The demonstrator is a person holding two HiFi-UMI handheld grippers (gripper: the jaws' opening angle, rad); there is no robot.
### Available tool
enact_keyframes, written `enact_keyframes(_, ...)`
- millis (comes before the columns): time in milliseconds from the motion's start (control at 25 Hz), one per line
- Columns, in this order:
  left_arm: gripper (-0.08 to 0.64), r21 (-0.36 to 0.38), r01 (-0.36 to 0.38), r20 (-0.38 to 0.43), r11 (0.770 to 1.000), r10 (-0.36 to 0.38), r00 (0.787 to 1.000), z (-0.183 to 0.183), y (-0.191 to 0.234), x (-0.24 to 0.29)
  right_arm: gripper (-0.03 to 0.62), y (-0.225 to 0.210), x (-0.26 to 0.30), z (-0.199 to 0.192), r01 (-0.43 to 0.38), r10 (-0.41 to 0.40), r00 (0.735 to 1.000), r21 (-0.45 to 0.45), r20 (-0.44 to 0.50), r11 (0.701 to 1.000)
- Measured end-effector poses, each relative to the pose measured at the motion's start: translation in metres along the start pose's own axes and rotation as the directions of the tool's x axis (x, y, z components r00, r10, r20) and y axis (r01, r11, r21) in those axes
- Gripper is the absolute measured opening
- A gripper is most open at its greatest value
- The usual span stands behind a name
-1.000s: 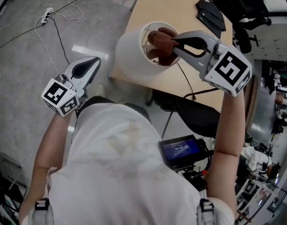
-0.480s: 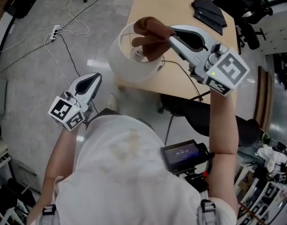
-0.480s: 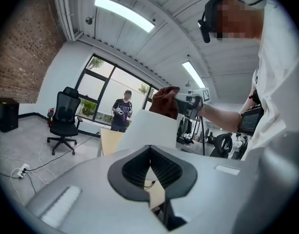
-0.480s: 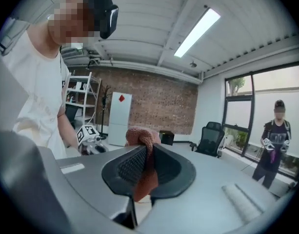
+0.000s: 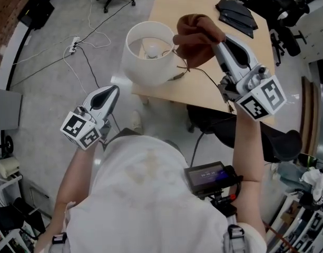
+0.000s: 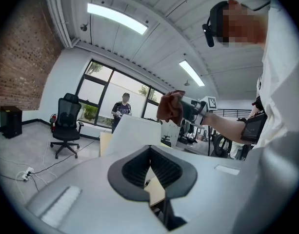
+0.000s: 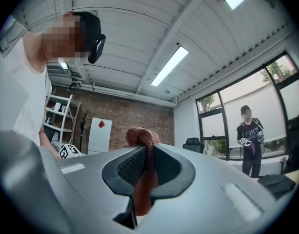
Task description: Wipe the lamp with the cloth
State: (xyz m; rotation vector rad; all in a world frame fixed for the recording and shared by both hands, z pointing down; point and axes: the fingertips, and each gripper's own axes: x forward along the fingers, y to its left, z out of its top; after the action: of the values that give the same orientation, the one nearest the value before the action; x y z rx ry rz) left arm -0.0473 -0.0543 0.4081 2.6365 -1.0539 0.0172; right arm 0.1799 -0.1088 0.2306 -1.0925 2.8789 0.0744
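The right gripper (image 5: 218, 44) clamps the bunched brown cloth (image 5: 198, 33) at its tip. The white drum-shaded lamp (image 5: 145, 67) stands just to its left. The left gripper (image 5: 113, 92) is closed and empty.

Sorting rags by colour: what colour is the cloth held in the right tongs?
The cloth is reddish brown, clearest in the head view.

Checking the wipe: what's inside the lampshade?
Only the bulb shows inside the lampshade. The cloth is outside, held by the right gripper. The shade covers the lamp's base.
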Motion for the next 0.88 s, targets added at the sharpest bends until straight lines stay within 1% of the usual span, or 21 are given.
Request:
enact_keyframes(80, 0.002, -0.009, -0.02, -0.001, 1.0, 0.02, 1.0, -0.008, -0.006, -0.008, 0.044, 0.004, -0.022, -0.009, 0.036, -0.037, 0.999, 0.028, 0.016, 0.999)
enact_keyframes(160, 0.002, -0.018, -0.042, 0.0, 0.999, 0.042, 0.999, -0.016, -0.011, -0.016, 0.044, 0.01, -0.041, -0.023, 0.056, -0.056, 0.998, 0.051, 0.011, 0.997)
enact_keyframes(280, 0.002, -0.016, -0.075, -0.006, 0.997, 0.075, 0.997, -0.025, -0.019, -0.027, 0.044, 0.025, -0.06, -0.047, 0.05, -0.049, 0.999, 0.077, -0.02, 0.996)
enact_keyframes(400, 0.002, -0.007, -0.09, -0.021, 0.996, 0.09, 0.996, -0.032, -0.037, -0.037, 0.044, 0.046, -0.075, -0.071, 0.034, -0.028, 0.997, 0.086, -0.067, 0.996)
enact_keyframes(520, 0.002, 0.003, -0.088, -0.038, 0.996, 0.088, 0.995, -0.034, -0.056, -0.047, 0.044, 0.069, -0.084, -0.093, 0.016, -0.004, 0.994, 0.108, -0.105, 0.994)
enact_keyframes(600, 0.002, 0.022, -0.075, -0.043, 0.997, 0.076, 0.996, -0.035, -0.065, -0.053, 0.044, 0.083, -0.087, -0.107, 0.009, 0.007, 0.992, 0.12, -0.129, 0.993)
enact_keyframes(720, 0.002, 0.052, -0.066, -0.042, 0.996, 0.069, 0.997, -0.033, -0.068, -0.054, 0.044, 0.098, -0.089, -0.129, 0.001, 0.019, 0.989, 0.132, -0.149, 0.991)
enact_keyframes(880, 0.002, 0.056, -0.056, -0.047, 0.997, 0.059, 0.997, -0.039, -0.076, -0.051, 0.044, 0.119, -0.099, -0.157, 0.003, 0.025, 0.984, 0.158, -0.175, 0.987)
